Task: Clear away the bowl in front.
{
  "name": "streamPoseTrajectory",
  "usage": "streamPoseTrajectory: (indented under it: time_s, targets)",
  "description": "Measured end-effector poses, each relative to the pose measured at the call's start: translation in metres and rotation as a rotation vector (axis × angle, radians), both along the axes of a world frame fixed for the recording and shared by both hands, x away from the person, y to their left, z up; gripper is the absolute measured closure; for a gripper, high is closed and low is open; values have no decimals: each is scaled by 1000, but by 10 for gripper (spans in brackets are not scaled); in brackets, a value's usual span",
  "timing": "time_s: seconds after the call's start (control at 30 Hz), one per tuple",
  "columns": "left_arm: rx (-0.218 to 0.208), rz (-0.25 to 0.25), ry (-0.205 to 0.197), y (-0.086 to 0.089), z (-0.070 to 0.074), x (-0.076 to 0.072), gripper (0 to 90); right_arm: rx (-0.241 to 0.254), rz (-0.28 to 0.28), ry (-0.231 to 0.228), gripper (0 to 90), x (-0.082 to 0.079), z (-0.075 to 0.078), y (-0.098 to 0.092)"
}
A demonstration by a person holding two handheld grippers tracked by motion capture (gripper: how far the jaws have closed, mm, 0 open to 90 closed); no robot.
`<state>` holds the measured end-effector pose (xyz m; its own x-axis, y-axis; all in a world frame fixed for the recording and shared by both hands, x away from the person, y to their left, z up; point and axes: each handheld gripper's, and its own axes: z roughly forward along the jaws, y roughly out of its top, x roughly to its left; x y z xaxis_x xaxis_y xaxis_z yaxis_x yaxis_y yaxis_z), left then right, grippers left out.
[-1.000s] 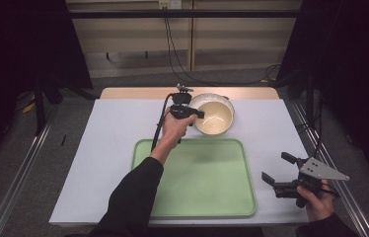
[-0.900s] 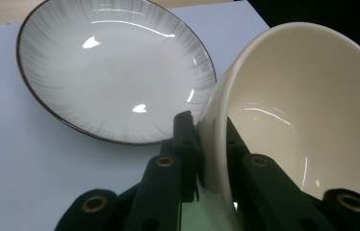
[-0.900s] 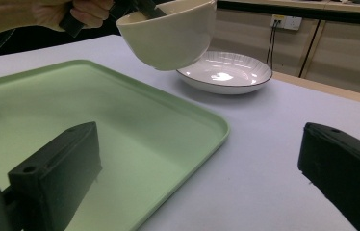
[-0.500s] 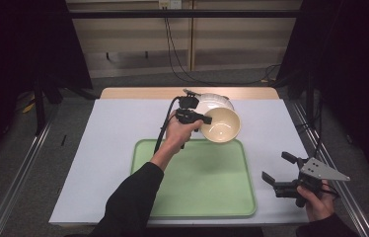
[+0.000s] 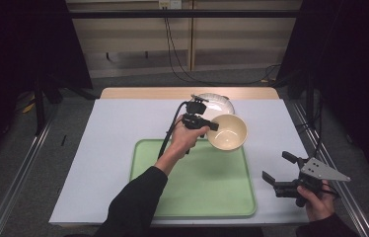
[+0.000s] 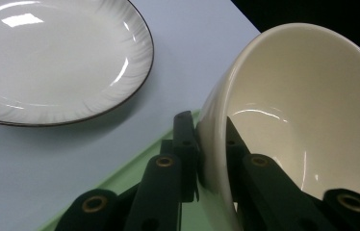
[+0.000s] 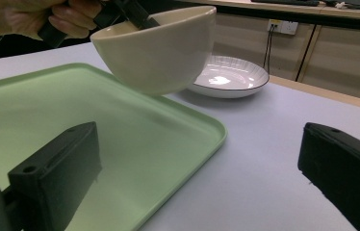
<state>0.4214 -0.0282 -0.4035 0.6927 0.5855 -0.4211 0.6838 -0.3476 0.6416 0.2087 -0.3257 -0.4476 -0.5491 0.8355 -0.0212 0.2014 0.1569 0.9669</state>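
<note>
Clamping the rim of one cream bowl (image 5: 227,132) at frame centre, the left gripper (image 5: 211,126) holds it tilted over the far edge of one green tray (image 5: 197,197); earlier it sat upon the one white plate (image 5: 220,104). Lower right, the right gripper (image 5: 277,171) stands apart, empty, unmoved.
</note>
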Motion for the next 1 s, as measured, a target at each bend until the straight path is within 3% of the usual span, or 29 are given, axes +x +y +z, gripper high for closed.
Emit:
streamPoseTrajectory:
  time_s: [0.2,0.3,0.77,0.87,1.0]
  targets:
    - [18,-22,17,-10,-10,-2,830,2,-2,-1,10,0,0,0]
    - [58,-38,22,-15,-15,2,830,1,-2,-1,10,0,0,0]
    - [119,2,50,-29,-39,16,828,-3,5,-6,10,0,-1,1]
    - [122,-4,67,-30,-42,18,830,-1,3,-6,10,0,-1,1]
    - [149,-15,59,-31,-44,19,829,-5,5,-2,9,0,-1,0]
